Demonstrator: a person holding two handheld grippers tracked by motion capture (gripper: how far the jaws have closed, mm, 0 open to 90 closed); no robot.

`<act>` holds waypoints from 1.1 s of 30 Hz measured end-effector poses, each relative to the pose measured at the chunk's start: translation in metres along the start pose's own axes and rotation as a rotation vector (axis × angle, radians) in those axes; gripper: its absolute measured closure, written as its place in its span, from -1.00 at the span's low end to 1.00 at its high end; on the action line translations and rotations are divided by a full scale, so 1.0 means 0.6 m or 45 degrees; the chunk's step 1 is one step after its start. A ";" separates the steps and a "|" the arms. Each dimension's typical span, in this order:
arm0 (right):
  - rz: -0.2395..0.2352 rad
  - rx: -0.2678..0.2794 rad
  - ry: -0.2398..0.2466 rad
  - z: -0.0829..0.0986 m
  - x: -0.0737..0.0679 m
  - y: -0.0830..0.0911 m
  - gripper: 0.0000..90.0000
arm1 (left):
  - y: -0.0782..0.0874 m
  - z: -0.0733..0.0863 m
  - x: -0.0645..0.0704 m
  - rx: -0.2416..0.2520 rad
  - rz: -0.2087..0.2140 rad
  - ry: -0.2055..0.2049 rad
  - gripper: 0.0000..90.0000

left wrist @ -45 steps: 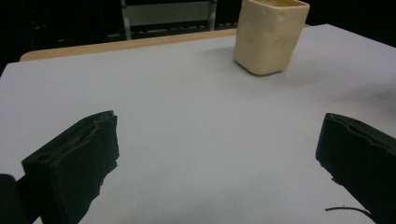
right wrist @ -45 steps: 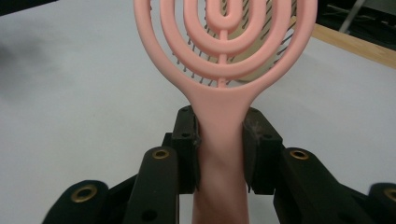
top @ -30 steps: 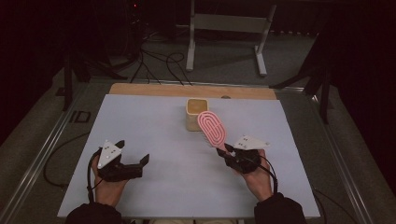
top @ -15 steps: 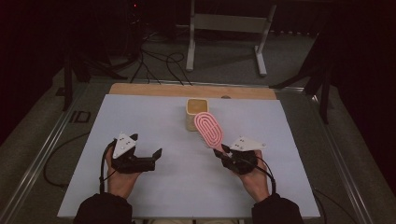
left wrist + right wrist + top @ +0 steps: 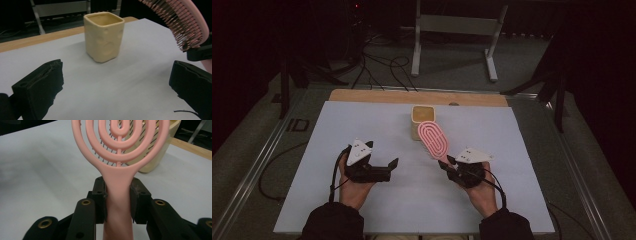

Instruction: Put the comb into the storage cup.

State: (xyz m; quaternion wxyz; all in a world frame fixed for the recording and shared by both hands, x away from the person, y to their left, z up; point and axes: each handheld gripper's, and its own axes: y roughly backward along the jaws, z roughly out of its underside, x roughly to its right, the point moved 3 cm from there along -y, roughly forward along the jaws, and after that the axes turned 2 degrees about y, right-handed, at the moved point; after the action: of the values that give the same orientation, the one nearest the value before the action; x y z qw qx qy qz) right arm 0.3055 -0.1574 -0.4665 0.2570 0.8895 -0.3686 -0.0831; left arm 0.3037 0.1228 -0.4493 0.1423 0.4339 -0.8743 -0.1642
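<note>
My right gripper (image 5: 451,162) clamps the pink oval plastic hairbrush (image 5: 435,138) just before the cream ceramic cup (image 5: 423,120), while my left gripper (image 5: 393,166) gapes empty.

Dim scene, lit from overhead: the white table (image 5: 362,125) is the only bright surface in the high view, and the floor beyond it falls to near black. Soft, faint shadows lie beside the cream cup (image 5: 103,36) in the left gripper view. The nearest jaw edges are slightly blurred. The pink brush (image 5: 120,157) is sharp; the cup behind it is soft.
</note>
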 end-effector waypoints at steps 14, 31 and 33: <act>-0.014 -0.007 0.002 0.002 -0.007 -0.006 0.55 | -0.029 -0.018 0.035 -0.003 0.060 -0.022 -1.00; -0.026 -0.019 0.001 0.005 -0.015 -0.015 0.55 | -0.056 -0.030 0.063 -0.018 0.112 -0.015 -1.00; -0.028 -0.021 0.008 0.005 -0.015 -0.015 0.54 | -0.059 -0.033 0.068 -0.021 0.117 -0.021 -1.00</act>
State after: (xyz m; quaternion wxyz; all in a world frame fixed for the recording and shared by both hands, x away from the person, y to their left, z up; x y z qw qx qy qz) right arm 0.3037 -0.1469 -0.4743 0.2645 0.8916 -0.3574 -0.0861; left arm 0.3130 0.0665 -0.4419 0.1461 0.3908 -0.8931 -0.1681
